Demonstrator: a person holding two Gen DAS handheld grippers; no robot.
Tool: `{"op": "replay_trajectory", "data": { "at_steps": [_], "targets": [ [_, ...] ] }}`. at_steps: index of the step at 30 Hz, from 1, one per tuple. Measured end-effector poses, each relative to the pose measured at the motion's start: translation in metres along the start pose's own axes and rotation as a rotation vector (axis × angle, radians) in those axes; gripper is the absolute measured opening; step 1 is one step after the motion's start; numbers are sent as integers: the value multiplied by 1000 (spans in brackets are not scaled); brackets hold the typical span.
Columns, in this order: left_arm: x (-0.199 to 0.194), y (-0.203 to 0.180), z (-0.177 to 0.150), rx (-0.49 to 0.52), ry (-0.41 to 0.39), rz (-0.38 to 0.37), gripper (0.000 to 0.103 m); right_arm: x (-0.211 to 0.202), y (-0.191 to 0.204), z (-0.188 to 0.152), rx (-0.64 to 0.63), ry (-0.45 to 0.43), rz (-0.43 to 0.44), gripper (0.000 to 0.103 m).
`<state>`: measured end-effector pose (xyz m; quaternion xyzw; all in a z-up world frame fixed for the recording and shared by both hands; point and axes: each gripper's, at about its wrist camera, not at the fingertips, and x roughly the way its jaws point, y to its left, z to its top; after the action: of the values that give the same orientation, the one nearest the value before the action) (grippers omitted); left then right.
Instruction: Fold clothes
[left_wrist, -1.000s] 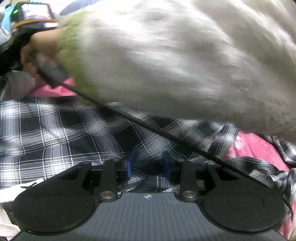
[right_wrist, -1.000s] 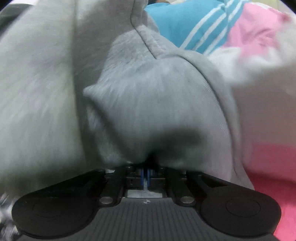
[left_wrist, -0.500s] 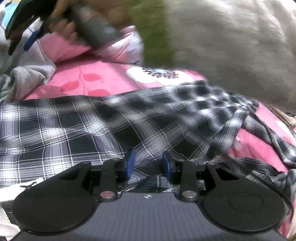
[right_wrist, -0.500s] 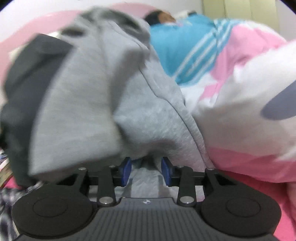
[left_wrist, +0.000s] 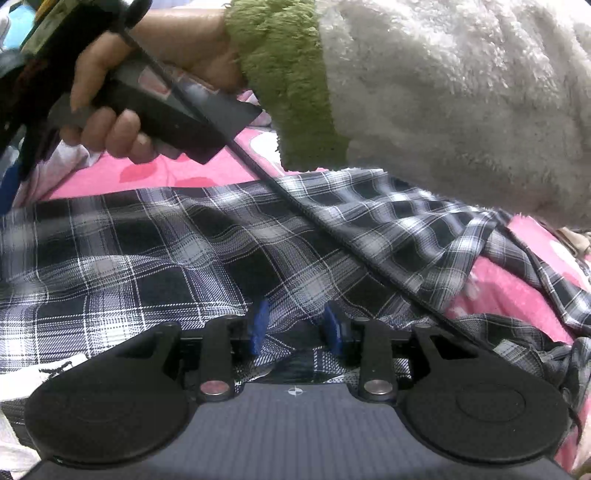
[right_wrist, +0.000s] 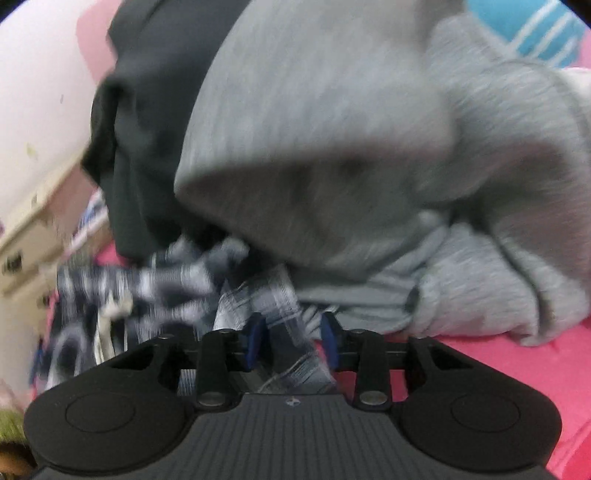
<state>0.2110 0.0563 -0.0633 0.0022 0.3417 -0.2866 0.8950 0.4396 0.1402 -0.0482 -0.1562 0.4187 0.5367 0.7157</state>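
A black-and-white plaid shirt (left_wrist: 166, 258) lies spread over pink bedding (left_wrist: 207, 170). My left gripper (left_wrist: 295, 325) is low at its near edge, shut on a bunched fold of the plaid. In the right wrist view, which is blurred, my right gripper (right_wrist: 292, 338) points down at a crumpled end of the plaid shirt (right_wrist: 166, 284). Its jaws are closing, with a strip of plaid between the pads and gaps still showing. A grey sweatshirt (right_wrist: 332, 147) is heaped just behind it.
A hand (left_wrist: 110, 125) in a fluffy white sleeve (left_wrist: 461, 92) with a green cuff (left_wrist: 288, 81) holds the right gripper's handle above the shirt. A black cable (left_wrist: 332, 236) runs across the plaid. A dark garment (right_wrist: 140, 129) lies left of the grey one.
The right gripper let go of the grey sweatshirt, swung left and now sits over the plaid cloth. The sleeved arm moved across the left view. The left gripper kept still.
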Motion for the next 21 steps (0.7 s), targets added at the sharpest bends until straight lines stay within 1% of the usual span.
{"op": "replay_trajectory", "data": {
  "at_steps": [1, 2, 3, 4, 5, 7, 8, 9, 10, 12, 14, 15, 16, 17, 18, 21],
  "targets": [
    [0, 0, 0, 2, 0, 1, 33, 0, 4, -1, -21, 5, -8, 8],
    [0, 0, 0, 4, -1, 2, 33, -2, 7, -1, -41, -2, -23, 7],
    [0, 0, 0, 5, -1, 3, 33, -7, 12, -3, -64, -18, -37, 5],
    [0, 0, 0, 6, -1, 4, 33, -12, 16, -5, -90, -43, -59, 4],
    [0, 0, 0, 6, -1, 3, 33, -18, 21, -5, -117, -70, -100, 4],
    [0, 1, 0, 5, -1, 3, 33, -30, 29, -7, -171, -121, -206, 3],
    [0, 1, 0, 5, -1, 2, 33, -30, 31, -9, -205, -130, -273, 3],
    [-1, 1, 0, 5, -1, 2, 33, -26, 32, -12, -243, -127, -346, 3],
    [-1, 2, 0, 5, -1, 2, 33, -21, 31, -14, -258, -117, -383, 3],
    [-2, 2, 0, 5, -1, 2, 33, -8, 25, -17, -252, -87, -402, 4],
    [-2, 3, 0, 3, -2, 1, 33, -1, 24, -16, -270, -79, -428, 6],
    [-2, 3, 0, 1, -2, 0, 33, -2, 24, -15, -280, -81, -442, 14],
    [-2, 3, 0, 1, -2, -1, 33, -3, 24, -13, -290, -83, -455, 26],
    [-2, 3, 0, 1, -2, -1, 33, -8, 24, -11, -295, -86, -461, 29],
    [-3, 3, 0, 1, -2, -1, 33, -16, 25, -9, -298, -90, -460, 30],
    [-3, 2, 0, 6, -2, 3, 33, -50, 29, -4, -292, -137, -448, 38]
  ]
}}
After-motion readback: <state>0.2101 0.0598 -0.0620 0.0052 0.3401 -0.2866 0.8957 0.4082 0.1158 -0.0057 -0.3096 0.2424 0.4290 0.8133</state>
